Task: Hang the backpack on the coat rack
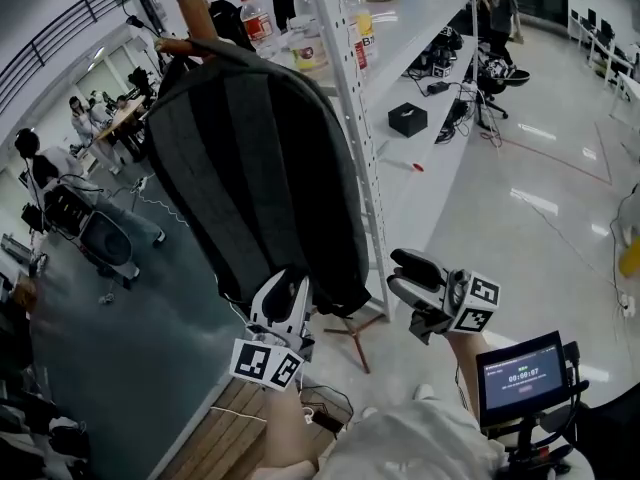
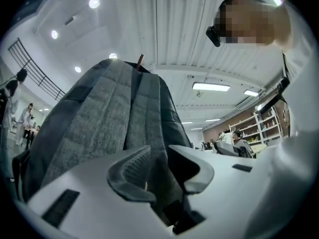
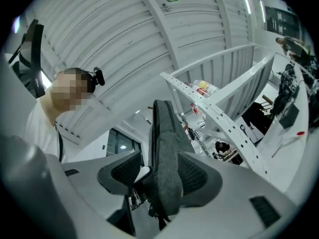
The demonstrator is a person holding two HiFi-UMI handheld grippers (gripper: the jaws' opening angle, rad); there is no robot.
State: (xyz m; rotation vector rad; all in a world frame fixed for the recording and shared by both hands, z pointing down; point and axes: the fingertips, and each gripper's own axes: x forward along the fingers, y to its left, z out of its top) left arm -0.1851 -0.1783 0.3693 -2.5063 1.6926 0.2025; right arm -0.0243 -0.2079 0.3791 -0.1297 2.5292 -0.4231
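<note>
Busy lab hall, white shelving (image 1: 345, 88) behind. Logged backpack (image 1: 250, 168) hanging off coat rack (image 1: 195, 13). Read left gripper (image 2: 158, 156) fingers (image 2: 132, 171) as pinching its bottom fabric. Found solely via right gripper view: right gripper (image 3: 159, 163) fingers (image 3: 119, 173) spread around backpack edge.

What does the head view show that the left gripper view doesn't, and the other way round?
Only the head view: bottles on the white shelf, the right gripper with open jaws, and a small screen. Only the left gripper view: ceiling lights, and a close look at the left gripper closed on a fold of the backpack. Both: the hanging grey backpack and the left gripper.
</note>
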